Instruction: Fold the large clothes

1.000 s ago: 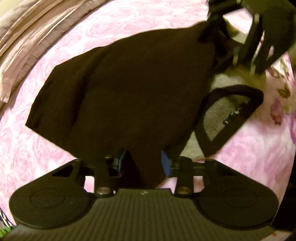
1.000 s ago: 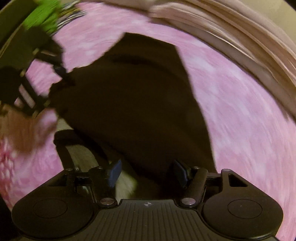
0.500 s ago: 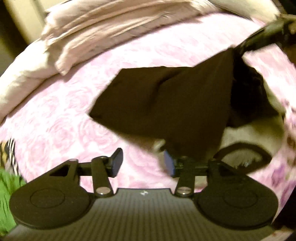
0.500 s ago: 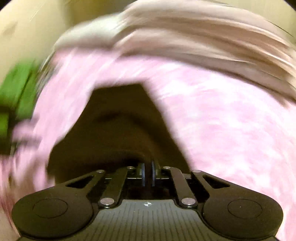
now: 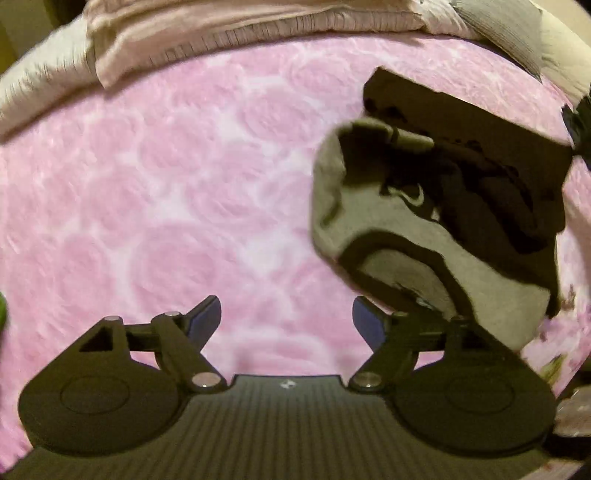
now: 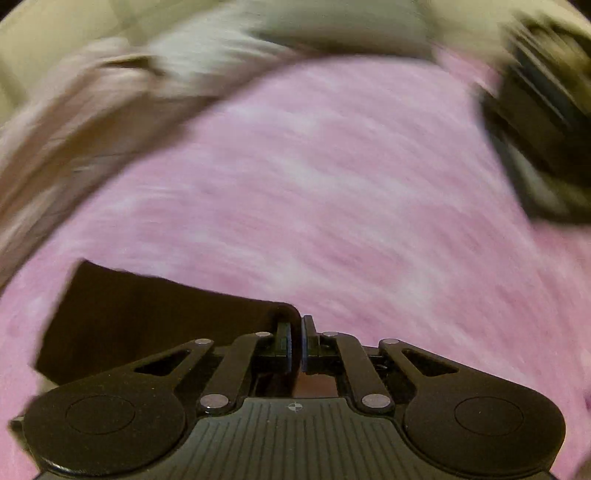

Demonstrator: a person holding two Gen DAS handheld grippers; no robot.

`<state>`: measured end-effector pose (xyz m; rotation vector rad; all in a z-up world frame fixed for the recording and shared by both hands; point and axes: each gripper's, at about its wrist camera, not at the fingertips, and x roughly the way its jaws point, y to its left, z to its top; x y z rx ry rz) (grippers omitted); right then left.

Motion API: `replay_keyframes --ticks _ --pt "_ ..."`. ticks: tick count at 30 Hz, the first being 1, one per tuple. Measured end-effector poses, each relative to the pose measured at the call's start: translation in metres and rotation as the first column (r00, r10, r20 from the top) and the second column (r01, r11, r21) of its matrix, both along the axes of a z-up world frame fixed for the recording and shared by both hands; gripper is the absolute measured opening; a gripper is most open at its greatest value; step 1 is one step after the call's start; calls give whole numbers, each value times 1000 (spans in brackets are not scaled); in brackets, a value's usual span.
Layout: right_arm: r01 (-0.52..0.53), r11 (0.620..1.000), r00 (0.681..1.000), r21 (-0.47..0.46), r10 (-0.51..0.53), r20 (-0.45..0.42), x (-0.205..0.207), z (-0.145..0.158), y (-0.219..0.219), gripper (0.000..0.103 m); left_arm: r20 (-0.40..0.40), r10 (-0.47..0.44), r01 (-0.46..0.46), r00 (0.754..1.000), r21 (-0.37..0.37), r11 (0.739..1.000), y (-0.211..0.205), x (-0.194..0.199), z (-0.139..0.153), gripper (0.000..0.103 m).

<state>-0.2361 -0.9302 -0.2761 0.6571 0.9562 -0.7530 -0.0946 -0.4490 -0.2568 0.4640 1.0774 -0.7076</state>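
Observation:
A dark garment point(image 5: 480, 177) with a pale grey lining point(image 5: 369, 206) lies bunched on the pink bedspread point(image 5: 147, 184), at the right of the left wrist view. My left gripper point(image 5: 286, 314) is open with only bedspread between its fingers; the garment's hem passes just behind its right finger. At the far right edge a dark shape meets the garment's corner. In the blurred right wrist view, my right gripper point(image 6: 296, 343) is shut on an edge of the dark garment point(image 6: 147, 325), which trails off to the left.
Beige and grey bedding point(image 5: 221, 33) is piled along the far edge of the bed. A dark, blurred object point(image 6: 535, 110) sits on the pink bedspread point(image 6: 332, 184) at the upper right of the right wrist view.
My left gripper has let go of the garment, opened wider and moved left of it. My right gripper has shut on the garment's edge and swung away with it.

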Motion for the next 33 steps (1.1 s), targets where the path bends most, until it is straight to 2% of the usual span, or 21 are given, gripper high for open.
replay_keyframes --ticks 3,5,6,8,9,10,11,13,15,16,17,19,21,23,24,25,26,27,29,33 --pt "-3 1000 995 -16 1 -104 -26 -7 8 1 -46 17 -18 999 -21 1000 -16 -14 -17 79" --pt "-65 998 990 3 65 -126 -36 -3 20 7 -61 20 -21 998 -18 1000 -31 -20 -30 79" --pt "-131 991 982 -10 129 -141 -37 2 30 10 -69 23 -25 997 -23 999 -36 -21 -35 79" --pt "-311 949 943 -56 301 -139 -24 13 60 23 -83 24 -26 996 -32 999 -46 -25 -43 79" --pt "-417 906 905 -77 406 -124 -17 21 77 30 -86 23 -26 996 -31 999 -50 -26 -48 79" --pt "-501 861 864 -90 491 -109 -8 26 90 49 -87 22 -24 996 -29 999 -54 -27 -50 79" --pt "-599 793 800 -108 593 -88 4 30 107 63 -89 22 -25 996 -32 999 -55 -28 -51 79" --pt "-773 618 630 -144 775 -48 36 33 142 64 -83 39 -42 996 -38 998 -53 -35 -51 79" --pt "-893 417 428 -168 903 -35 76 27 177 64 -82 69 -72 994 -33 997 -46 -39 -50 79" --pt "-929 325 337 -179 941 -38 93 22 192 64 -85 92 -95 992 -32 995 -41 -40 -50 79" --pt "-961 200 215 -190 975 -60 113 16 214 64 -87 123 -127 989 -34 991 -35 -42 -49 79" --pt "-978 3 30 -208 991 -128 139 0 245 64 -99 192 -197 976 -43 979 -24 -48 -47 79" --pt "-970 -141 -102 -197 976 -194 163 -21 260 64 -115 240 -247 964 -55 967 -18 -57 -45 79" --pt "-955 -241 -191 -171 945 -267 179 -44 266 64 -135 273 -284 953 -75 956 -17 -69 -46 79" --pt "-950 -276 -226 -147 931 -287 186 -53 268 64 -150 285 -299 947 -87 950 -18 -74 -46 79" --pt "-947 -294 -245 -129 922 -301 192 -58 268 53 -172 296 -316 939 -101 943 -19 -79 -48 79" --pt "-946 -305 -258 -112 916 -308 198 -62 265 16 -191 305 -330 933 -112 937 -22 -84 -50 79" --pt "-948 -300 -252 -110 913 -320 202 -62 263 0 -210 310 -340 927 -126 932 -25 -89 -52 79" --pt "-955 -263 -209 -137 926 -315 210 -52 255 0 -250 303 -347 920 -155 925 -37 -98 -55 79" --pt "-977 -72 -22 -201 970 -242 230 -14 228 0 -307 276 -342 911 -184 922 -63 -113 -62 73"
